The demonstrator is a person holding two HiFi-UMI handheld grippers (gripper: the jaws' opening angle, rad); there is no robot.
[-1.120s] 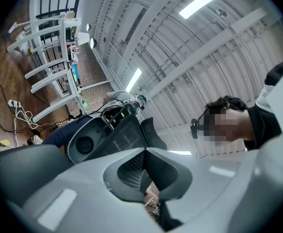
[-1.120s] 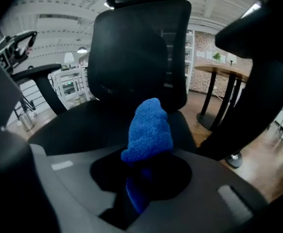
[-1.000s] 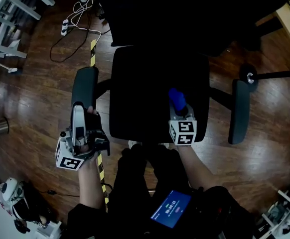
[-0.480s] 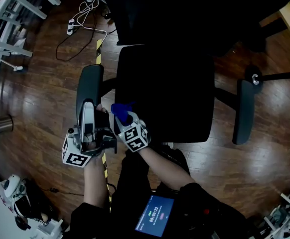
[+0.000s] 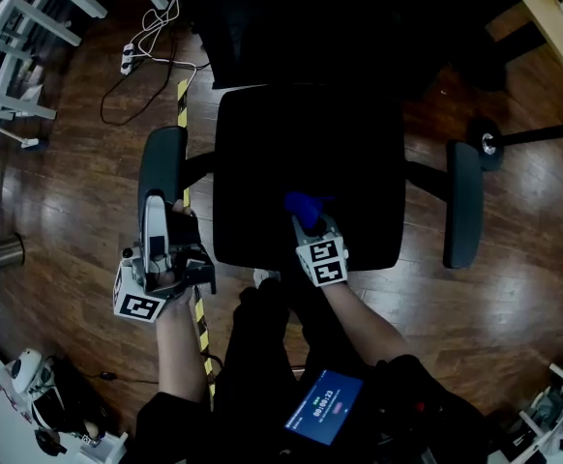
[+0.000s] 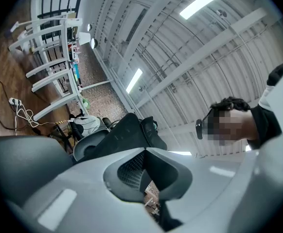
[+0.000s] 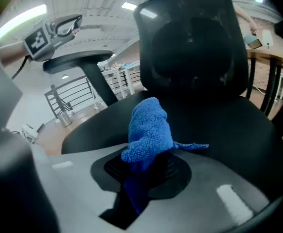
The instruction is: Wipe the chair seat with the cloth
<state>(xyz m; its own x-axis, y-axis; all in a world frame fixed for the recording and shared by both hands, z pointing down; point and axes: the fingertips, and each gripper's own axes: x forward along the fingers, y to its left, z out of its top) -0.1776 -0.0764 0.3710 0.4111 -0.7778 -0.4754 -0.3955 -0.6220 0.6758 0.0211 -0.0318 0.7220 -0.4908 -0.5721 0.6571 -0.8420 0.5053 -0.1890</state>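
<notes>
Right gripper [image 5: 309, 224] pinches the blue cloth [image 5: 304, 205] between its jaws, the wad bunched just ahead of its tips and resting on the chair seat [image 5: 301, 133] near the front edge. Half a second ago it was at the seat's left front corner. It has now swept back toward the middle, so wiping is under way, with the seat farther ahead, toward the backrest [image 7: 190, 42], likely still to cover. Off to its left, the left gripper [image 5: 155, 209] has its jaws pressed together on nothing, beside the armrest [image 5: 162, 162].
</notes>
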